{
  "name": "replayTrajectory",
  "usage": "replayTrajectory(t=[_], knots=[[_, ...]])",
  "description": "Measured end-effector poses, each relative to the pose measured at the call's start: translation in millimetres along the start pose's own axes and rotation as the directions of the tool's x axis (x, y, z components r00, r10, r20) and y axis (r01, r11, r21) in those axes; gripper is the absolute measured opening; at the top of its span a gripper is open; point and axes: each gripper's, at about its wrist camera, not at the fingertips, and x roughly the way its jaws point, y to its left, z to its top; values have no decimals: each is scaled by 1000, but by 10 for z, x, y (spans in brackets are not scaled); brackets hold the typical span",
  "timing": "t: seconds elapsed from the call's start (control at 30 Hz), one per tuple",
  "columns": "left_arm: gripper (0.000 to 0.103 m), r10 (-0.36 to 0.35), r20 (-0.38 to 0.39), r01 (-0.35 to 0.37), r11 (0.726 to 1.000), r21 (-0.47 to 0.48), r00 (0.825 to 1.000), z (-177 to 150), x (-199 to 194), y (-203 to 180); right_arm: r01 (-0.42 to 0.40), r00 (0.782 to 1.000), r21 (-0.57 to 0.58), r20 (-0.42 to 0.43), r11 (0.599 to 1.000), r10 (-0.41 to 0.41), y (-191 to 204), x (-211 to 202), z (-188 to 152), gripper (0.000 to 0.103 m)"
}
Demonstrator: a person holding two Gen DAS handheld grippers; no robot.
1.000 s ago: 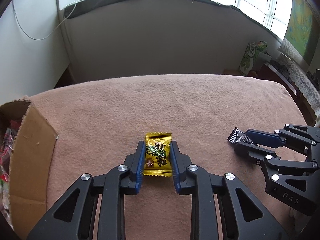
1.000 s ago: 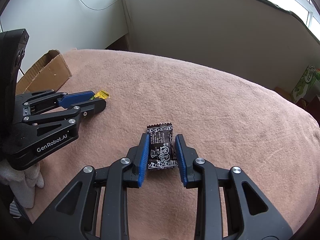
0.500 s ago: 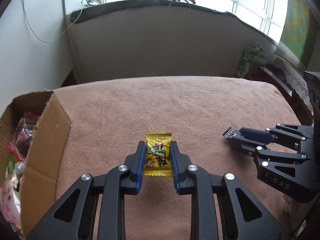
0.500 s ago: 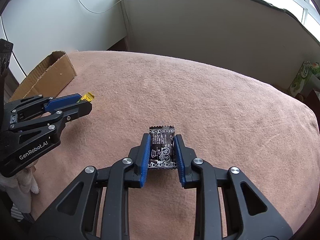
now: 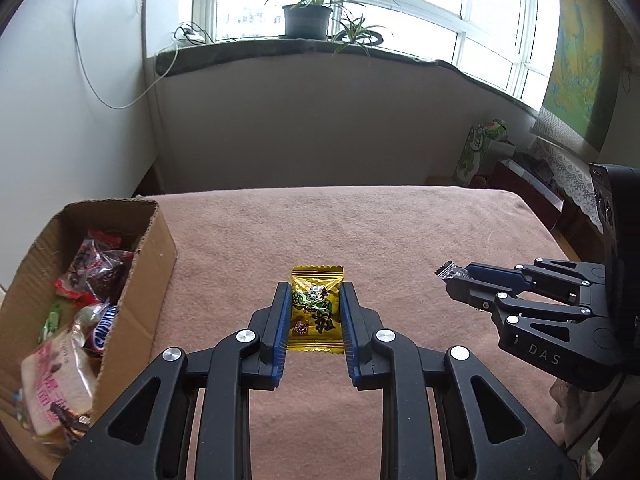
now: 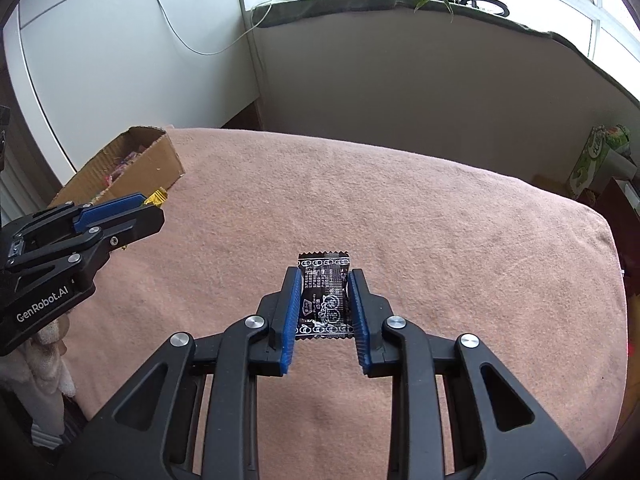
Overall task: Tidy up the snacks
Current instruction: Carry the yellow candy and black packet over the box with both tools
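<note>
Both pairs of jaws are being kept closed on snacks: the left gripper (image 5: 314,312), black with blue pads, is being pressed onto the sides of a small yellow foil candy packet with green and black print (image 5: 317,307), and the right gripper (image 6: 323,299), of the same build, is being clamped on a small black wrapper with white print (image 6: 325,297). Each packet is being carried between the pads above the pinkish-brown blanket-covered table (image 5: 380,232), apparently lifted off the cloth, though contact cannot be ruled out from these views. An open brown cardboard box (image 5: 150,292) is being shown at the left edge of the table, and it is already being filled with other wrapped snacks, among them a red-and-clear bag (image 5: 98,268), a bar in a dark blue wrapper (image 5: 105,322) and a pale pink packet (image 5: 56,372). No other loose snack is being seen on the cloth in either view, so the sorting is being judged as nearly finished. What is being left, by that reading, is the carrying of the two held packets leftward over the box wall and their release inside; the yellow packet is being held nearer the box, the black one well apart from it on the right.
</note>
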Motion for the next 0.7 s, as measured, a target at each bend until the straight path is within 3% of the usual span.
replayTrajectory(t=[0.33, 0.7], knots=[[22, 11, 98, -6, 999, -54, 995, -121, -617, 309, -66, 993, -78, 89, 995, 73, 613, -399, 168, 25], [22, 113, 154, -95, 988, -121, 982, -127, -1041, 951, -134, 978, -201, 133, 970, 163, 1424, -404, 563, 25]])
